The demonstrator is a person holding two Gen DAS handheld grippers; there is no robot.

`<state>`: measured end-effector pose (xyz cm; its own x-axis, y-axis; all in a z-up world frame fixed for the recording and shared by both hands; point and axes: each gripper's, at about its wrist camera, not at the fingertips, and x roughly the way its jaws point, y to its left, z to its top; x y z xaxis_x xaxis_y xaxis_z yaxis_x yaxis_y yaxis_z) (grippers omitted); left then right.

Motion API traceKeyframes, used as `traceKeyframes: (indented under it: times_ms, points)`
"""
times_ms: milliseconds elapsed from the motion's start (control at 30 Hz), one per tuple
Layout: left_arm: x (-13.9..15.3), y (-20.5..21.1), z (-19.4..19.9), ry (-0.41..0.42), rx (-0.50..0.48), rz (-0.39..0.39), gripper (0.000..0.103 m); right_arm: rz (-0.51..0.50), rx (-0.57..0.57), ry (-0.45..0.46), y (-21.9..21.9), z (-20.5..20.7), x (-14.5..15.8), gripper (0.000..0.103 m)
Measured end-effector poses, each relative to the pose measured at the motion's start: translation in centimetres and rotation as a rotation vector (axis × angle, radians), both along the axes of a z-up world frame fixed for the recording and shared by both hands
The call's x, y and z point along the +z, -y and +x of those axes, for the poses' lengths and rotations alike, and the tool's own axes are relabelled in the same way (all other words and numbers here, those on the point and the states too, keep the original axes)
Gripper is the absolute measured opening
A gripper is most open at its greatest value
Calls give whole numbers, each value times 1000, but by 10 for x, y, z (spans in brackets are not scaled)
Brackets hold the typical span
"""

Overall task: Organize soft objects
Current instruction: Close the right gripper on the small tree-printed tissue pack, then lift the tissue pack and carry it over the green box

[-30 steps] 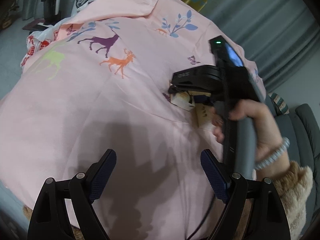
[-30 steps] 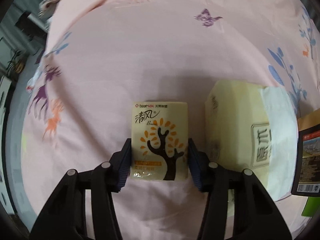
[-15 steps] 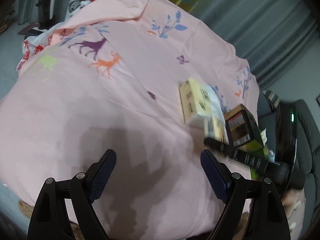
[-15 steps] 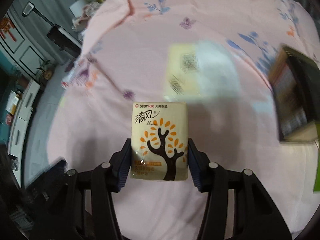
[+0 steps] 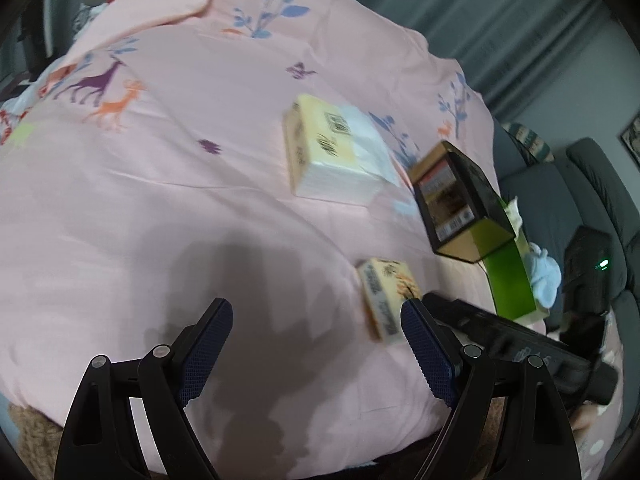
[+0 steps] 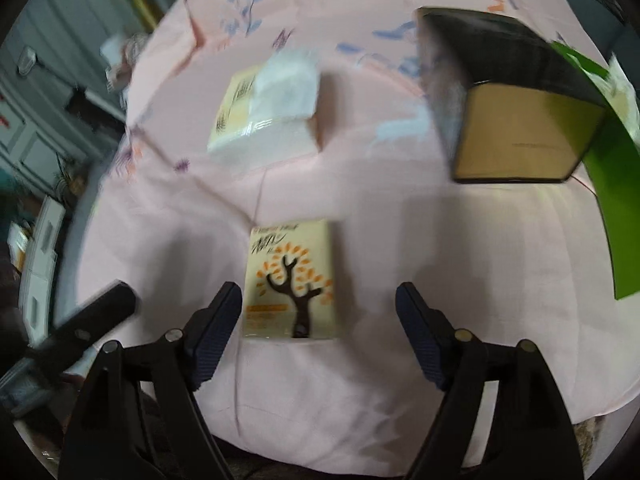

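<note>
Pink bedspread [image 6: 360, 208]: bare cloth lower left, edge dropping at frame bottom. Large tissue pack [image 6: 268, 108]: upper centre. Black box [image 6: 516, 120]: upper right. Small tissue pack [image 6: 292, 280]: lying flat between the spread right claw [image 6: 318, 332] fingers, nearer the left one, ungripped; tree print, lettering blurred. Left claw [image 5: 316, 356]: open, empty.

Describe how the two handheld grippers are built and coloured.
Both alike: the left gripper and right gripper have glossy black angular plastic arms with silver pivot pins, ending in dark navy ribbed finger pads. No cable visible.
</note>
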<state>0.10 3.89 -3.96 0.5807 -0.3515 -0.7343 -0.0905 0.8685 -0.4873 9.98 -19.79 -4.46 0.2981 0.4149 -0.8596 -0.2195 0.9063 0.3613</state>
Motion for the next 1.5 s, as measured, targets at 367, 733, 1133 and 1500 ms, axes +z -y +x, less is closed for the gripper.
traceKeyframes:
  times_ms: [367, 733, 1133, 1500]
  points:
    - [-15, 54, 21, -39, -117, -36, 66, 293, -74, -74, 25, 14, -11, 57]
    - [-27, 85, 29, -79, -186, -9, 38, 343, -24, -181, 9, 21, -47, 44]
    - [24, 105, 17, 59, -242, 6, 38, 362, -64, -16, 39, 5, 7, 44]
    - [48, 160, 27, 132, -367, 22, 38, 358, -199, 75, 88, -6, 31, 44]
